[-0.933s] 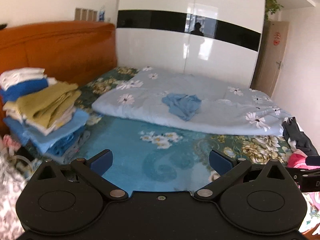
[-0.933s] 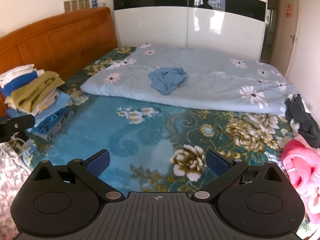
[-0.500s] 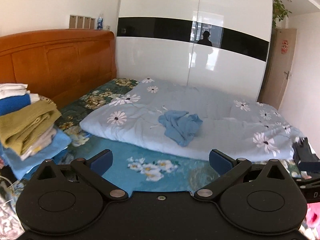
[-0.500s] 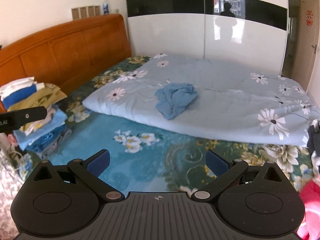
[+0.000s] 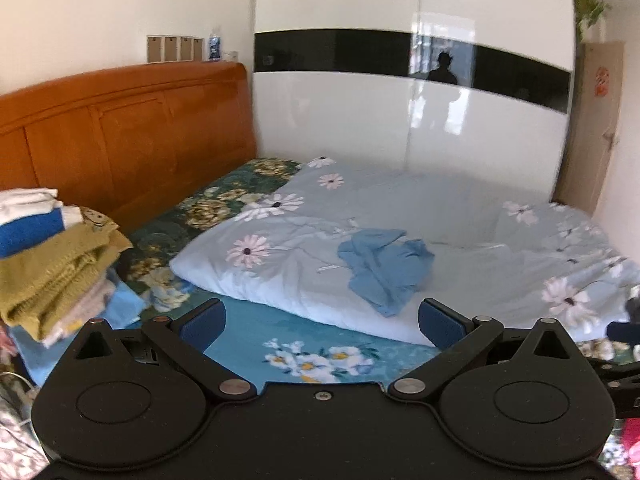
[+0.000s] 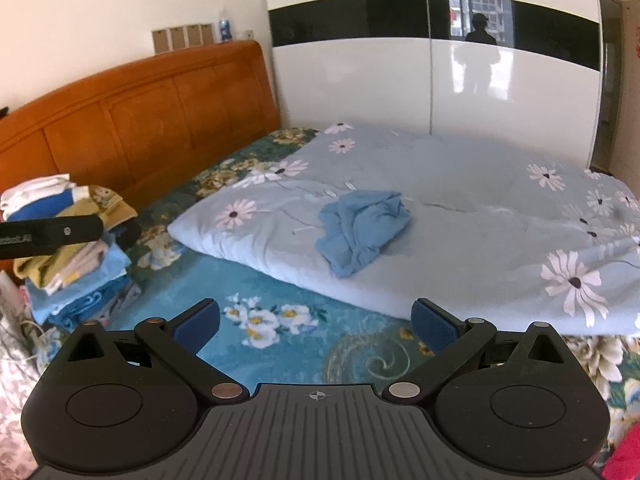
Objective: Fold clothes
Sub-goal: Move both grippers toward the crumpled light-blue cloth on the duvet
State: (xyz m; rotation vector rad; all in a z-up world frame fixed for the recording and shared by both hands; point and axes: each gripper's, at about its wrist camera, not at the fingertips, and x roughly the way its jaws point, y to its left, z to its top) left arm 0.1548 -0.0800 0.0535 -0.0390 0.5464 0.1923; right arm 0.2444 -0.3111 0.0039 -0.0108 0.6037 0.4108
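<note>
Your views take in a bed (image 5: 248, 332) covered by a teal flowered sheet, filling the lower and middle parts of both frames. Behind it, a white wardrobe (image 5: 412, 120) with a black band spans the upper centre and right, and an orange wooden headboard (image 5: 120, 136) runs along the left.

A pale blue quilt (image 5: 460, 240) with daisy prints lies across the centre and right of the bed, its near edge slanting from middle left down to lower right.

At the left edge sits a stack of folded clothes (image 5: 48, 264), with white and blue pieces on top, an olive knit under them and light blue at the bottom. In your right wrist view the same stack (image 6: 76, 268) sits at middle left, partly crossed by the dark body of your other tool.

The blue shirt (image 5: 384, 268) lies crumpled on the quilt, just right of centre in the left wrist view. It (image 6: 360, 228) sits near the centre in the right wrist view, its long axis running from upper right to lower left, with a loose corner pointing toward the quilt's near edge.

Your left gripper (image 5: 322, 322) is spread wide, grasping nothing, low in the frame, well apart from the shirt. Your right gripper (image 6: 316, 324) is likewise released and empty, above the sheet.
</note>
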